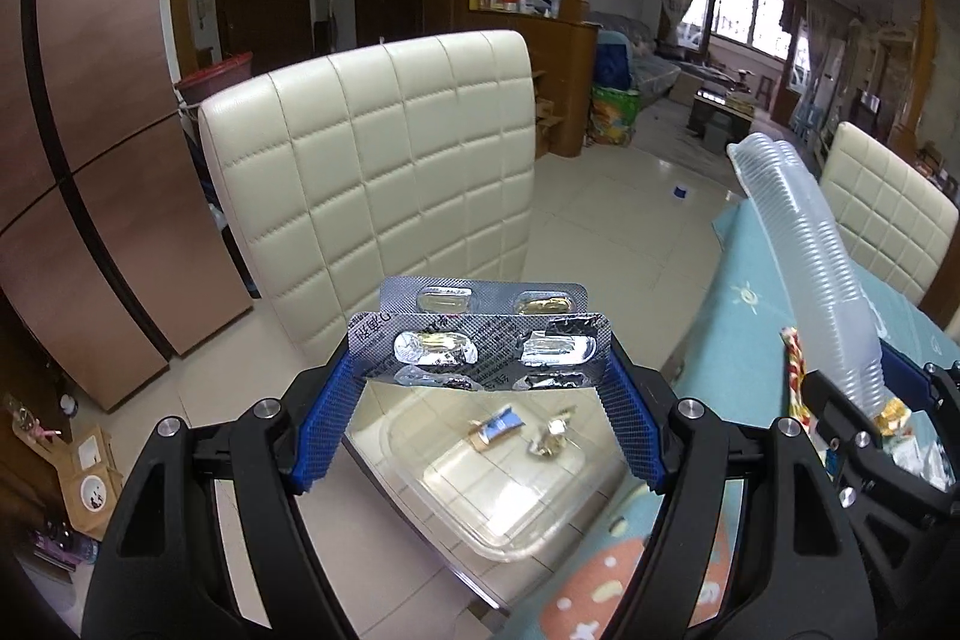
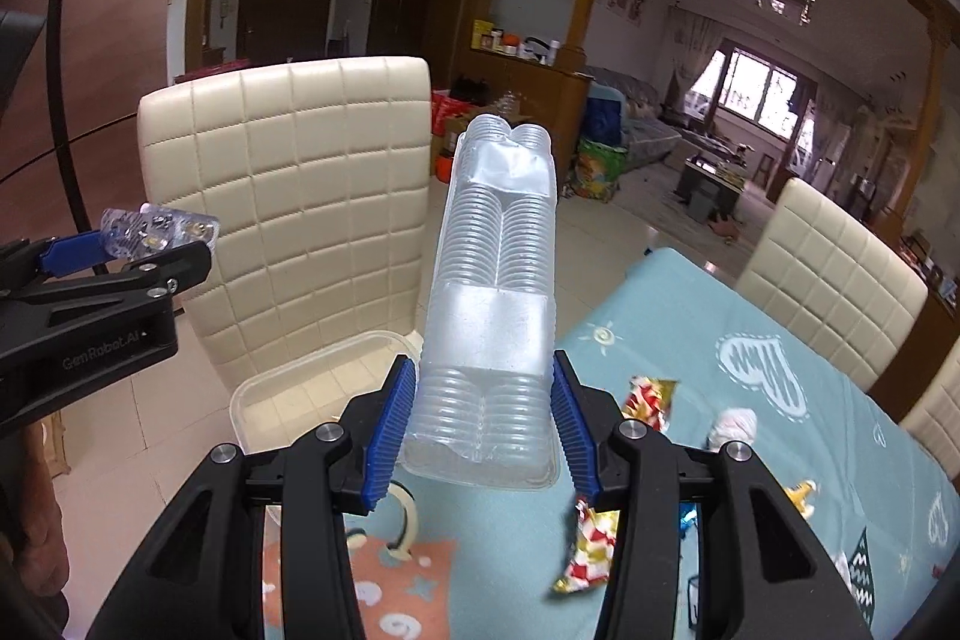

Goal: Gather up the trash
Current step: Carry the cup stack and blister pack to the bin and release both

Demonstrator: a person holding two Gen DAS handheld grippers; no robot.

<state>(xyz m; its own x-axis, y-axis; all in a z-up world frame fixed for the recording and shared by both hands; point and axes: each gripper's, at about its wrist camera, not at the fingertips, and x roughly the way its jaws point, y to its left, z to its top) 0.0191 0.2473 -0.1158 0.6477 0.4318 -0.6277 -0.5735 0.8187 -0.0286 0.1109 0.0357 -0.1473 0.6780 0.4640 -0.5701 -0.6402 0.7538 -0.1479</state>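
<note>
My left gripper [image 1: 480, 370] is raised above the clear plastic tray [image 1: 498, 496], blue pads clamped on the edges of two silver blister packs [image 1: 486, 340], held flat over it; scraps lie inside the tray. My right gripper [image 2: 483, 418] points up and forward over the blue tablecloth [image 2: 690, 328], pinching a tall ribbed clear plastic container [image 2: 495, 292] that tilts away toward the cream chair [image 2: 288, 196]

Cream chair [image 1: 384, 184] backs the clear tray [image 1: 498, 538]; room above it
</note>
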